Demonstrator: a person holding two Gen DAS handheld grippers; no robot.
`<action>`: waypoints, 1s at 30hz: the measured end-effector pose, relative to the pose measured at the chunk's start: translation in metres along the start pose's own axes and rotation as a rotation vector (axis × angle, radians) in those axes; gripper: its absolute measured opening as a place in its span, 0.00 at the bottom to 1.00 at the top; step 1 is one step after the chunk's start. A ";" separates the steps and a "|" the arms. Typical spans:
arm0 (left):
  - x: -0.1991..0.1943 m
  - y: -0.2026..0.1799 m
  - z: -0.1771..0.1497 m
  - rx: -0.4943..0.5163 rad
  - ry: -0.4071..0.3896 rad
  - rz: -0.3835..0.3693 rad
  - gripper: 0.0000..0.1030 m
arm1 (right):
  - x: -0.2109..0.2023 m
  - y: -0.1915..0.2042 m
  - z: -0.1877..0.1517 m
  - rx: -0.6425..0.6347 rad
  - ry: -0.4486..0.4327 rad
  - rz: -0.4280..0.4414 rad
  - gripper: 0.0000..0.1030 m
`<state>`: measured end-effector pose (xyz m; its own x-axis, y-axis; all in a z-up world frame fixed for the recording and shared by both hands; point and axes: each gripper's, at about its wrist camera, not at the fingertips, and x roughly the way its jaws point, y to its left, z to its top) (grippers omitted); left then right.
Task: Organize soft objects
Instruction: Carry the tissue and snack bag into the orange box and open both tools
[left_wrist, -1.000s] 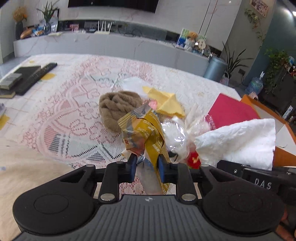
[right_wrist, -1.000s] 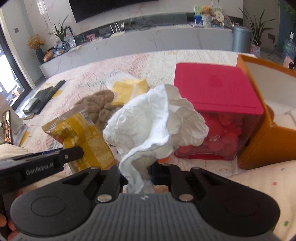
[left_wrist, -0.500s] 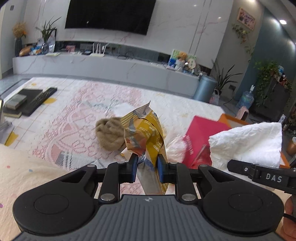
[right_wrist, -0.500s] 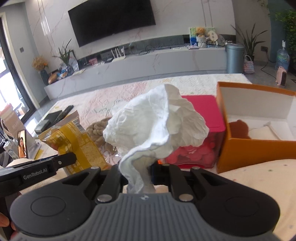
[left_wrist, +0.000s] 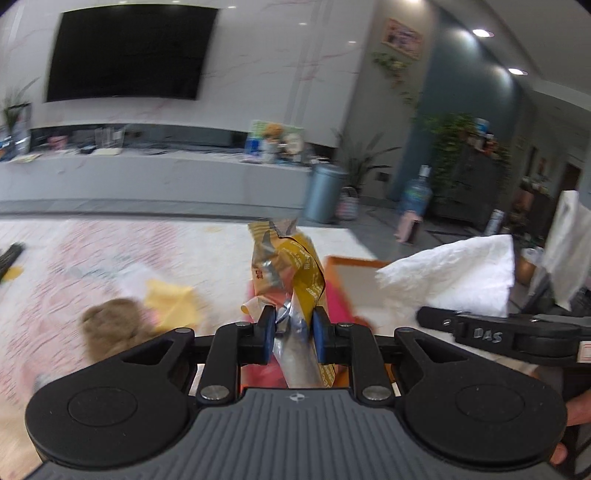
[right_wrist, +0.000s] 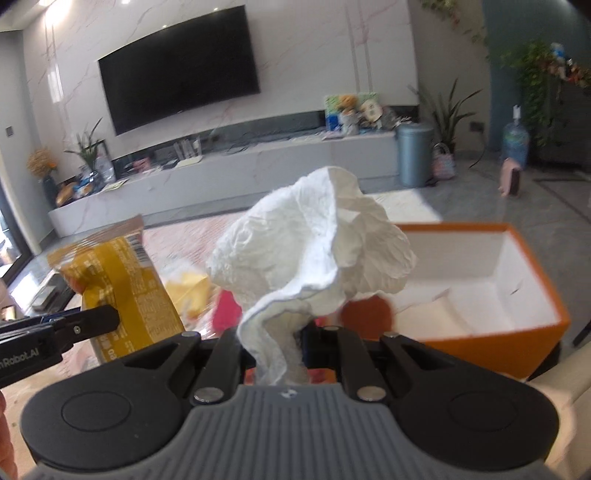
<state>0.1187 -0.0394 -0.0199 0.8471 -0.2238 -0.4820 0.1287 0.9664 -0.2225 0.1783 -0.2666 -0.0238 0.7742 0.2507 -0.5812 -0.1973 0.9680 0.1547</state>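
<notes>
The white tissue (right_wrist: 314, 247) hides the right claw's (right_wrist: 275, 343) fingertips.

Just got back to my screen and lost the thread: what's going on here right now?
A person is tidying soft items with a pair of handheld tongs. The left tongs are clamped on a crumpled yellow snack wrapper, and the right tongs are pinching a wad of white tissue paper. Both items are held up in the air, above the patterned cloth. An open orange box sits just ahead on the right, and a brown fuzzy item lies on the cloth.
</notes>
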 end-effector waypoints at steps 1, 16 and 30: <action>0.007 -0.008 0.006 0.013 -0.002 -0.023 0.21 | 0.000 -0.007 0.005 0.003 -0.002 -0.010 0.09; 0.159 -0.080 0.047 0.095 0.129 -0.187 0.15 | 0.077 -0.110 0.059 0.020 0.100 -0.161 0.09; 0.250 -0.104 0.024 0.266 0.312 -0.137 0.15 | 0.190 -0.161 0.053 0.042 0.349 -0.226 0.09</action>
<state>0.3296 -0.1928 -0.0973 0.6215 -0.3402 -0.7057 0.3923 0.9149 -0.0955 0.3888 -0.3754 -0.1166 0.5433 0.0261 -0.8391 -0.0155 0.9997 0.0211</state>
